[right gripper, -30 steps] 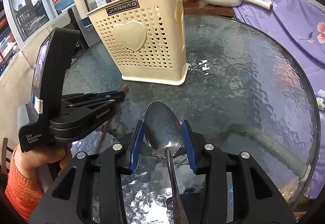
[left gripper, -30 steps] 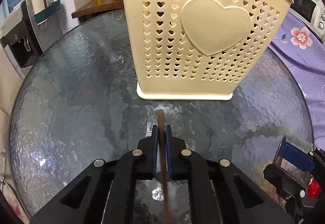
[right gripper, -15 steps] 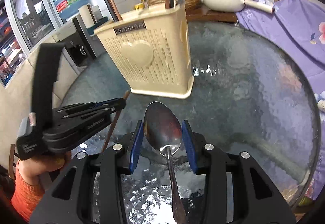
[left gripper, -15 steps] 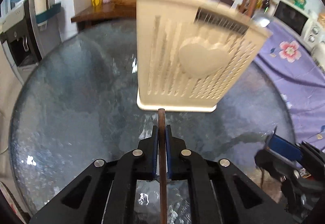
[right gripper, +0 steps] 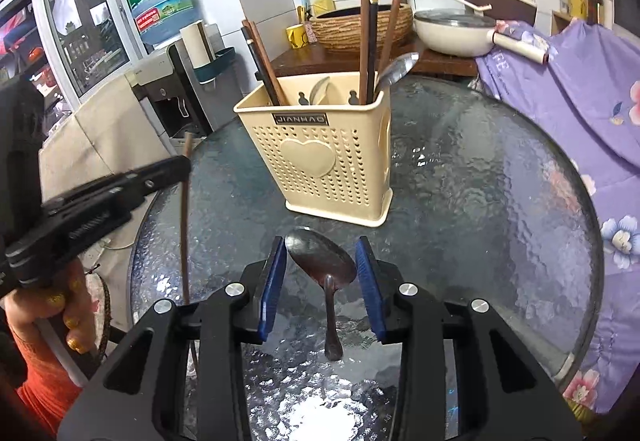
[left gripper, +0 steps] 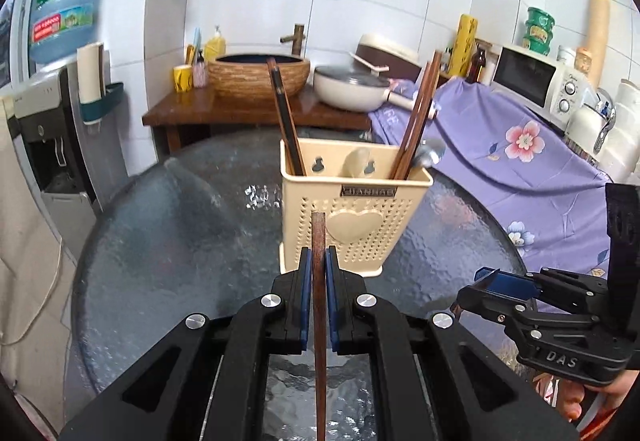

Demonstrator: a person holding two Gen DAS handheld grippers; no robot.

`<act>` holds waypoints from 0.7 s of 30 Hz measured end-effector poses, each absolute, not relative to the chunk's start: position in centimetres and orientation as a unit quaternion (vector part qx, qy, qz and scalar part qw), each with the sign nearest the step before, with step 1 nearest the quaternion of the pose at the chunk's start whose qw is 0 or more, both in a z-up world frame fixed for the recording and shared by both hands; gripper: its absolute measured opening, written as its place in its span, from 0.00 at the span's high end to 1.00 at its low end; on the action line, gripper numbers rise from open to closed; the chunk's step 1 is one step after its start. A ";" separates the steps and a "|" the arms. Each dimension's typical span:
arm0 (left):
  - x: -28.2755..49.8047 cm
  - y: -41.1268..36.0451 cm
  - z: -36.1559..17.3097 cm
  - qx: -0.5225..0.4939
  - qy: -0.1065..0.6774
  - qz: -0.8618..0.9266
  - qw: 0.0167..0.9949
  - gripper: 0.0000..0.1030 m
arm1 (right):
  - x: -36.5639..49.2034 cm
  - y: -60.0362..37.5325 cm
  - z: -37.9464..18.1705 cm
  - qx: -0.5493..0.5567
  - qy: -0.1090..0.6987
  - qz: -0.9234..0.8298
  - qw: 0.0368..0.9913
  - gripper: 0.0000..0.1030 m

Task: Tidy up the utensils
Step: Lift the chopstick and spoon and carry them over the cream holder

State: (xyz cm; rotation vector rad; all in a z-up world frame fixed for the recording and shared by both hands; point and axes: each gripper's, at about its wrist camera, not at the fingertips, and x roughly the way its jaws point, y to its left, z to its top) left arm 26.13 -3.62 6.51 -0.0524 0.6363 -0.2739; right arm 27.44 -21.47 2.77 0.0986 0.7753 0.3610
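A cream perforated utensil holder (left gripper: 356, 209) (right gripper: 324, 157) stands on the round glass table (left gripper: 180, 241) and holds several chopsticks and spoons. My left gripper (left gripper: 319, 273) is shut on a brown chopstick (left gripper: 319, 281), held upright in front of the holder; it shows at the left of the right wrist view (right gripper: 185, 201). My right gripper (right gripper: 322, 269) has its jaws around the bowl of a metal spoon (right gripper: 322, 261), whose handle runs back toward me. The blue pads (right gripper: 276, 273) stand at the bowl's edges. The right gripper also shows in the left wrist view (left gripper: 532, 301).
Behind the table stand a wooden counter with a woven basin (left gripper: 260, 75) and a white pan (left gripper: 352, 87). A purple flowered cloth (left gripper: 520, 145) covers the right side, with a microwave (left gripper: 536, 81). A water dispenser (left gripper: 52, 129) stands at the left.
Both grippers have risen and pulled back from the holder, lifting the chopstick and the spoon. The holder's open top and its contents have come into view.
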 end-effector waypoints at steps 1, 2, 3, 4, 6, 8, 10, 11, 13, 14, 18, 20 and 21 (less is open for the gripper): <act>26.0 -3.5 6.6 -0.028 0.309 -0.134 0.941 0.93 | 27.4 -21.5 2.8 0.050 0.377 0.175 0.908 0.65; 25.9 -3.2 6.8 -0.033 0.307 -0.136 0.942 0.93 | 27.5 -21.5 2.8 0.051 0.378 0.175 0.908 0.65; 25.7 -3.1 6.9 -0.034 0.305 -0.136 0.942 0.93 | 27.5 -21.5 2.9 0.052 0.379 0.176 0.907 0.65; 25.6 -3.0 7.2 -0.033 0.302 -0.134 0.943 0.93 | 27.5 -21.4 3.0 0.050 0.378 0.178 0.907 0.65; 25.4 -2.8 7.7 -0.030 0.294 -0.133 0.946 0.93 | 27.4 -21.2 3.2 0.045 0.377 0.178 0.908 0.66; 25.2 -2.7 8.0 -0.033 0.291 -0.138 0.946 0.93 | 27.4 -21.1 3.5 0.043 0.375 0.181 0.908 0.66; 25.1 -2.6 8.4 -0.033 0.287 -0.139 0.947 0.93 | 27.5 -21.1 3.8 0.046 0.376 0.184 0.907 0.66; 25.0 -2.6 8.6 -0.032 0.283 -0.137 0.949 0.93 | 27.5 -21.1 3.9 0.047 0.375 0.186 0.907 0.66; 24.9 -2.5 9.3 -0.032 0.277 -0.137 0.951 0.93 | 27.7 -21.1 4.4 0.047 0.372 0.187 0.908 0.66; 24.8 -2.5 9.6 -0.032 0.273 -0.136 0.952 0.93 | 27.7 -21.0 4.8 0.046 0.370 0.187 0.909 0.66; 25.1 -2.4 11.4 -0.032 0.261 -0.140 0.955 0.93 | 28.5 -21.1 6.7 0.053 0.361 0.196 0.910 0.66; 25.2 -2.3 12.7 -0.035 0.250 -0.141 0.957 0.93 | 29.0 -21.2 8.0 0.063 0.353 0.202 0.911 0.66; 25.3 -2.3 13.6 -0.036 0.241 -0.140 0.960 0.93 | 29.2 -21.2 8.6 0.066 0.349 0.204 0.912 0.66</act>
